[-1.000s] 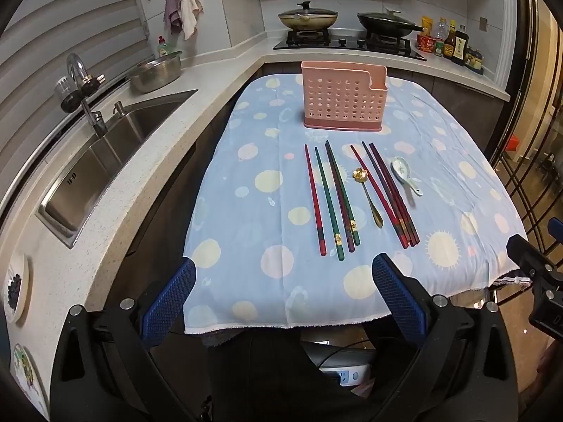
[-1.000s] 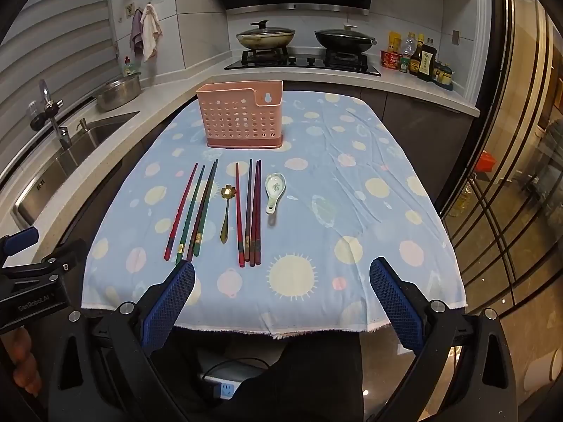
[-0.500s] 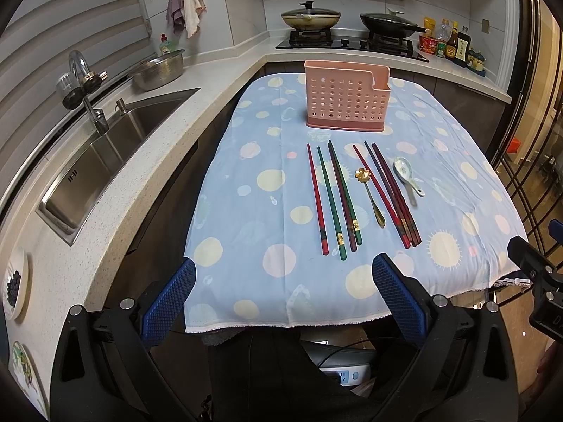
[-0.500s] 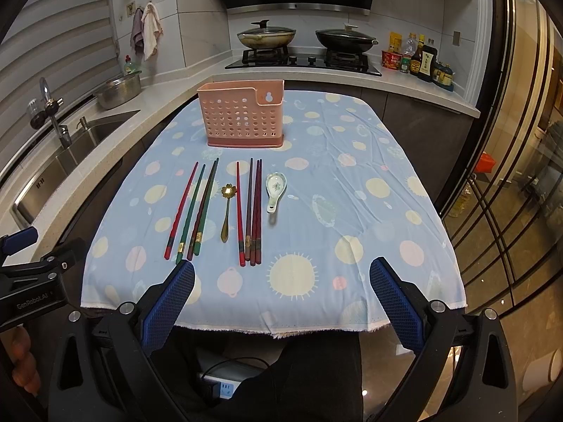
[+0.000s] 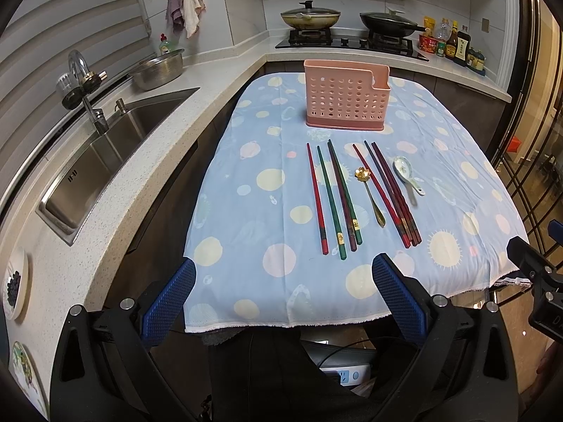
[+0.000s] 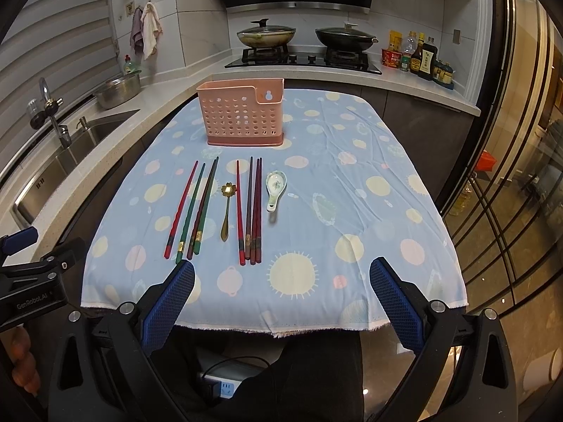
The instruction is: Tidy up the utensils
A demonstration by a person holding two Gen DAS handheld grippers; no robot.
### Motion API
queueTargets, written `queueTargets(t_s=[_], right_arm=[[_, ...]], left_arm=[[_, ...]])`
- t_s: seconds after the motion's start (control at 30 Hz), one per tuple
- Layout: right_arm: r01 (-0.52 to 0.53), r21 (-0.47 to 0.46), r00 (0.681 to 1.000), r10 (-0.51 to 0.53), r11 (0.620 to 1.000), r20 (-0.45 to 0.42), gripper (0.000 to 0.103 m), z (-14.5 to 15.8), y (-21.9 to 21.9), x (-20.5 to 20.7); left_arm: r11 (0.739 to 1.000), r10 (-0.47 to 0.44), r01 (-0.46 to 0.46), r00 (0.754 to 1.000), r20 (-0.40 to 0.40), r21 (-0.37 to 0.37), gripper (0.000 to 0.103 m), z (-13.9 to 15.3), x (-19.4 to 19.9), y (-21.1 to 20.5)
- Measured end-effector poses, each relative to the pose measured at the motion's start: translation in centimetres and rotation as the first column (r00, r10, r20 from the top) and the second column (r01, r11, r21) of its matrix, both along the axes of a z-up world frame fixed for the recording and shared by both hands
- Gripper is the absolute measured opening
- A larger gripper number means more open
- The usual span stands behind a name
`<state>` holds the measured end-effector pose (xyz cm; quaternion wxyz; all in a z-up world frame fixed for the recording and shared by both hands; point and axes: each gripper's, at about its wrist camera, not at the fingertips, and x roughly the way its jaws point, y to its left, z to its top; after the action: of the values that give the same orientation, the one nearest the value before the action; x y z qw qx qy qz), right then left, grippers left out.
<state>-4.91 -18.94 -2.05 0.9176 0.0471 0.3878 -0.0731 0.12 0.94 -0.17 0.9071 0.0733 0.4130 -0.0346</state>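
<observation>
Both claws (image 5: 283,293) slightly nearer pink caddy (image 5: 346,95).

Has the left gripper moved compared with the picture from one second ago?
Yes, a little. In the left wrist view the pink holder sits slightly to the right of its earlier place, so the left gripper has turned or shifted slightly left.

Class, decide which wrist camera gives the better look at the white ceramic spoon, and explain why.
The right wrist view: the white ceramic spoon lies near the picture's centre, its bowl pattern visible. In the left wrist view the spoon lies off to the right, angled, its pattern less clear.
</observation>
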Motion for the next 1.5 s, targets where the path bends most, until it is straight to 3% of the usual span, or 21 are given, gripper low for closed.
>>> queueTargets(t_s=[1.5], right_arm=[[0.000, 0.000, 1.000, 0.000, 1.000, -0.004, 0.096, 0.15, 0.00, 0.38]], left_arm=[[1.000, 0.000, 0.000, 1.000, -0.001, -0.001, 0.096, -0.01, 0.02, 0.02]])
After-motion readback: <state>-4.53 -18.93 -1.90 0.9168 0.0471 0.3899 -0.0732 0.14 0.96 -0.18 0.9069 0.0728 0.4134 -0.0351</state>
